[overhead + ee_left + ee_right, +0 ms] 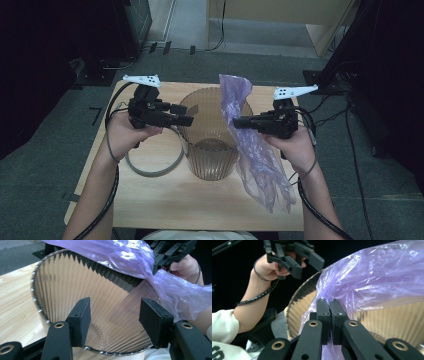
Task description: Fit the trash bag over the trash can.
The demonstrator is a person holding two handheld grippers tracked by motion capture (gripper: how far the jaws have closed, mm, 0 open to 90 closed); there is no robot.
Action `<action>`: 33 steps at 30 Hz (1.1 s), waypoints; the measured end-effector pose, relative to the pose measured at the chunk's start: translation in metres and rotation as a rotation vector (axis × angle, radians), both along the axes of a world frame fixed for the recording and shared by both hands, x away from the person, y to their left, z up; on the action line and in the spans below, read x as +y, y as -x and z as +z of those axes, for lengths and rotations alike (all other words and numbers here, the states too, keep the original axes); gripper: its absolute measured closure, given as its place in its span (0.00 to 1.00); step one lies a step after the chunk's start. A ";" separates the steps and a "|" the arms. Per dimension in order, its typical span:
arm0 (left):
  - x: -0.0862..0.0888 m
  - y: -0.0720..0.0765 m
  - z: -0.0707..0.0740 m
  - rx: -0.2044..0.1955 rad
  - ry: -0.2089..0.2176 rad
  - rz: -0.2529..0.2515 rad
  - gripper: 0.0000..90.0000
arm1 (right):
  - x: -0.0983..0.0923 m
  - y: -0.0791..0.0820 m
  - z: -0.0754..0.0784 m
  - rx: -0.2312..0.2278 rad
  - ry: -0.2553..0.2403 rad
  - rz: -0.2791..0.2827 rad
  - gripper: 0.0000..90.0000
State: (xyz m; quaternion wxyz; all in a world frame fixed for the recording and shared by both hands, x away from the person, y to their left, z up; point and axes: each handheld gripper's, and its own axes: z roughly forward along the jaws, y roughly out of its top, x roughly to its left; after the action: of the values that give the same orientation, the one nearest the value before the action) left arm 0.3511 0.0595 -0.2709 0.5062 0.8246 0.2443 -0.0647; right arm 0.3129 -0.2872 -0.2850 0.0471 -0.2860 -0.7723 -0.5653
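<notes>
Right jaws: pressed tight together on a pinch of the purple plastic bag [372, 277], so my right gripper [331, 305] has a solid hold of the film.
Left jaws: standing wide apart, nothing between the pads; my left gripper [113, 315] hangs over the bin's mouth, looking straight down inside.
Bag: thin, crinkly, see-through purple plastic, shiny where the light hits it. From the high view it [250, 150] rises above my right gripper [237, 122], then drapes down the bin's right side to the table.
Bin: clear brownish wastebasket [210, 145], round, ribbed walls with fine vertical pleats, wider at the rim than at the base. Standing upright mid-table, between my two hands.
Ring: grey hoop [155, 167] lying flat on the table just left of the bin, below my left gripper [185, 115].
Table: light wood grain top [165, 210], smooth finish.
</notes>
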 end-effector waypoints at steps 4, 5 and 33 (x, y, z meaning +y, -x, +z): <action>-0.005 0.001 -0.001 -0.004 0.000 -0.007 0.48 | 0.010 0.003 0.000 -0.001 0.012 0.030 0.99; -0.005 0.001 -0.001 -0.003 0.000 -0.007 0.47 | 0.012 0.003 0.000 0.001 0.015 0.036 0.99; -0.036 0.013 -0.004 -0.024 0.003 -0.052 0.50 | 0.062 0.025 0.004 0.004 0.068 0.216 0.99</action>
State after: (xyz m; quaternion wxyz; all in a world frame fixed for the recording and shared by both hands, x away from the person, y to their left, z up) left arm 0.3381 0.0239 -0.2749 0.5083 0.8307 0.2164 -0.0683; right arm 0.2877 -0.2252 -0.2808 0.0996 -0.2039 -0.8173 -0.5297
